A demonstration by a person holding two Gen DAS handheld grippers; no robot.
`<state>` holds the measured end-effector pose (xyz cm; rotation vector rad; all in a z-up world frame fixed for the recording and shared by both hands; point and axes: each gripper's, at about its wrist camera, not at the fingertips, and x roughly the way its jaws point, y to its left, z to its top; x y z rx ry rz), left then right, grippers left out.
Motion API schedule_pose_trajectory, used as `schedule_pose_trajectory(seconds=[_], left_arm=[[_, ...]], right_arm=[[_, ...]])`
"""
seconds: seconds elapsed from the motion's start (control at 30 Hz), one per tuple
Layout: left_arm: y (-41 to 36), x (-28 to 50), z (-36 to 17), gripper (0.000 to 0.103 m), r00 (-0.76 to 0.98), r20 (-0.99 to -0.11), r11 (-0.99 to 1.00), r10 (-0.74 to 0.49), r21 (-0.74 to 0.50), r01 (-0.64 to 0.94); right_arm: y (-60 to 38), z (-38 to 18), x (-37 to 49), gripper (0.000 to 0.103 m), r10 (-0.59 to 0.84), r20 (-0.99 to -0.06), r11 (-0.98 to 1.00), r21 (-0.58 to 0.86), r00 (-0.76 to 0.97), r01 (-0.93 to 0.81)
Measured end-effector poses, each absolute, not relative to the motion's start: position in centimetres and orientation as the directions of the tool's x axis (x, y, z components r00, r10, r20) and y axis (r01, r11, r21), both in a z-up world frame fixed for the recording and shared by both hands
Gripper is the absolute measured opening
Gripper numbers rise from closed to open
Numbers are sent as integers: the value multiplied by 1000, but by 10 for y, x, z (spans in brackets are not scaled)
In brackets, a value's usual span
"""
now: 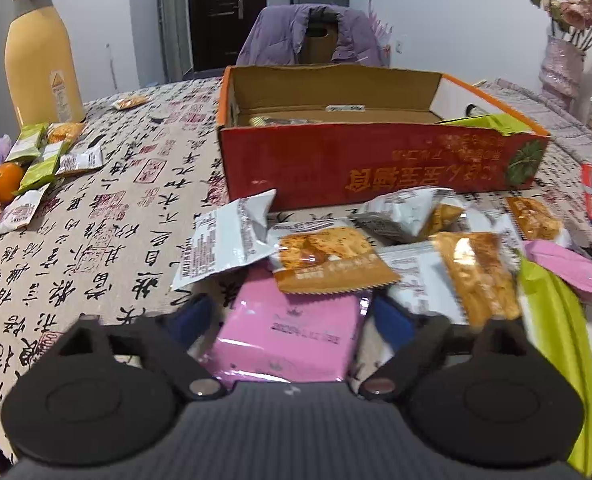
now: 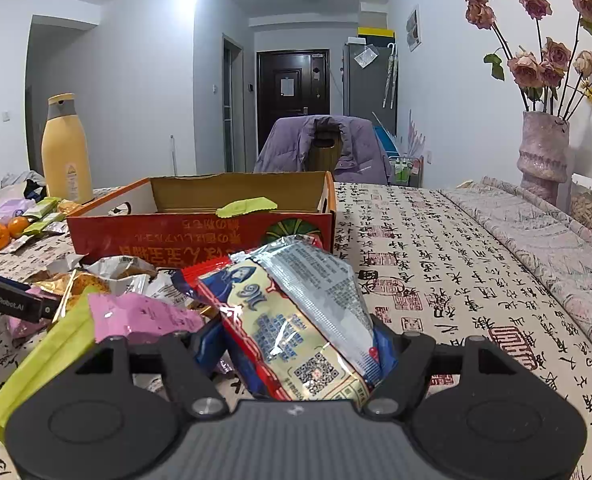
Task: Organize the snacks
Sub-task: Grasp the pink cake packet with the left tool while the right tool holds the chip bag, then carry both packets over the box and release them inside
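- At far left, a yellow bottle (image 1: 41,56), oranges (image 1: 3,182) and a few small packets (image 1: 47,152) sit near the table (image 1: 115,208) edge, well apart from the work.
- The left hand-held gripper (image 1: 285,316) straddles a pink packet (image 1: 291,336) in the snack pile; the blue fingers (image 1: 193,312) sit just beside its sides, and whether they press yet cannot be told.
- Centre: the red cardboard box (image 1: 376,164) stands open-topped behind the pile, with a green packet (image 1: 480,122) already inside.
- The right hand-held gripper (image 2: 296,344) is clamped on a red-and-cream snack bag (image 2: 291,320) lying under a silver bag (image 2: 316,280).
- Judged step: picking packets for the box. Next, each must rise over the near box wall.
- At right, bare tablecloth leaves free room; the vase of flowers (image 2: 544,152) stands far off.
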<state>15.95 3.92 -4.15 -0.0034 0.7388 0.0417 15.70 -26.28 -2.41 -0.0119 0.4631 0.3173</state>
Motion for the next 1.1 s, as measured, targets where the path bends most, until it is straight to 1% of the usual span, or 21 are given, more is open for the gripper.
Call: schedule_pose_trajectory(seconds=[0.03,0.07,0.4,0.73,0.9,1.1], left_arm=[[37,156,-41,65,744,-668,1000,27,13,-25],[36,154,-40,63,747,-665,1000,20,14,-15],[31,124,-41,62,775,-632,1000,27,24,-15],[20,89,-13,62,855,-517,998,43,57,-15],[15,94,3,62,884,-467,999,36,51,-14],[10,111,17,62,904,-427,999,36,50,-17]], right_arm=[[-263,-24,157,71,299,-441,951,61,846,-304],[-263,-23,157,71,301,-442,950,62,845,-306],[-264,-20,148,71,318,-424,944,59,848,-324],[-264,-14,140,71,337,-410,938,66,847,-341],[-256,-6,144,71,350,-391,933,60,851,-355],[-243,8,163,71,352,-361,932,47,863,-361]])
